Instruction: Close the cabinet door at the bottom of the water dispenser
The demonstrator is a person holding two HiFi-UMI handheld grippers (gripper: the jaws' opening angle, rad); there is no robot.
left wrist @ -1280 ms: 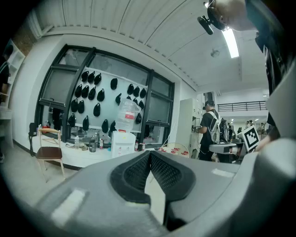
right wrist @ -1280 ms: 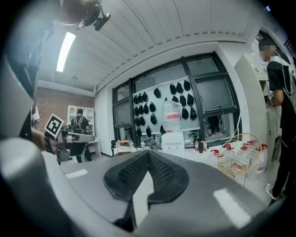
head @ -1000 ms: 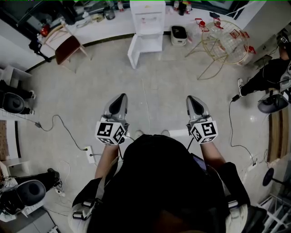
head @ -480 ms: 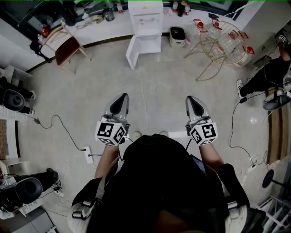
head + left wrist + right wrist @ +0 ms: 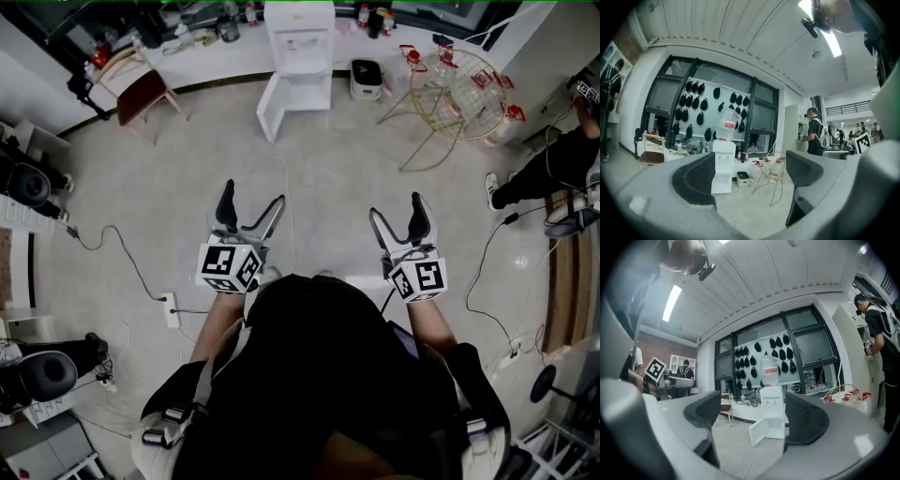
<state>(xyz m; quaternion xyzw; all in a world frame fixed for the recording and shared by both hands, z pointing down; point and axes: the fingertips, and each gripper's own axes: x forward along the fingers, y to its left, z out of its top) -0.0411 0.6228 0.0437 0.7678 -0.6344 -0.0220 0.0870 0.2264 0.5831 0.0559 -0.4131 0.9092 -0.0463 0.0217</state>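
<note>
well short of the water dispenser [image 5: 305, 42], left tool [image 5: 251, 197] and right tool [image 5: 397, 208] both freshly opened wide and empty

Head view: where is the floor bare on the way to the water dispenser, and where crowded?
Bare floor runs from the person to the open cabinet door, between the chair at left and the wire stand at right. Crowded: cable and power strip lower left, white appliance by the water dispenser.
</note>
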